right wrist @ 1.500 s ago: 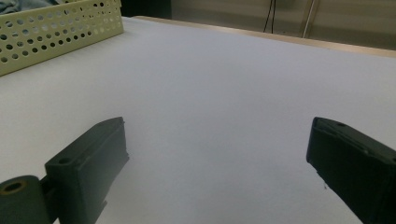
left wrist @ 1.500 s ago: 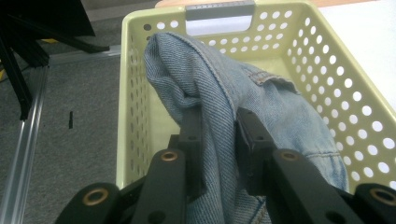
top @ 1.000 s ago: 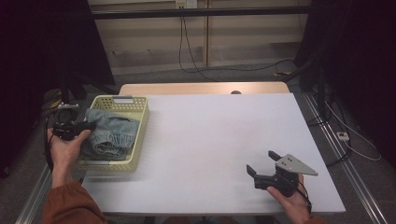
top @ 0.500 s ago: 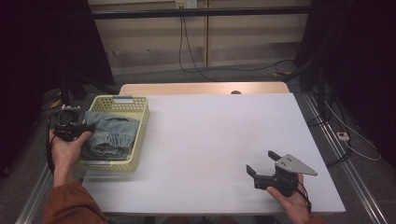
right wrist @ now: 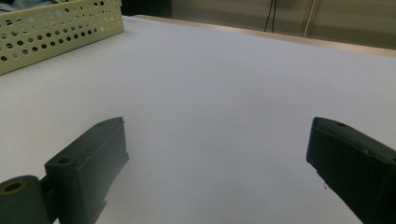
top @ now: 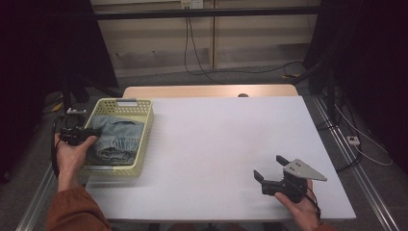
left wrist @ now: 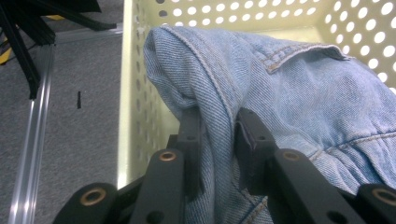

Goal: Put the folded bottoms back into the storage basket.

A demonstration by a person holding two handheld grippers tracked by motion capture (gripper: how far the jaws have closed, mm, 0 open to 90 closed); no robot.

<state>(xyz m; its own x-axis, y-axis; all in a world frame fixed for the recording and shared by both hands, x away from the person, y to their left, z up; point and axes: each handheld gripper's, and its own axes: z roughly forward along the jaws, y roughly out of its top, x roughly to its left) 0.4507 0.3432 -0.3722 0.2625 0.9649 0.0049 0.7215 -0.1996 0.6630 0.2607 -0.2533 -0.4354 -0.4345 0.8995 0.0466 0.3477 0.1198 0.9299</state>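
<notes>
The left gripper is clamped on a fold of the jeans inside the yellow basket, so next up looks like lifting them out while the right gripper waits with its jaws wide apart.
</notes>
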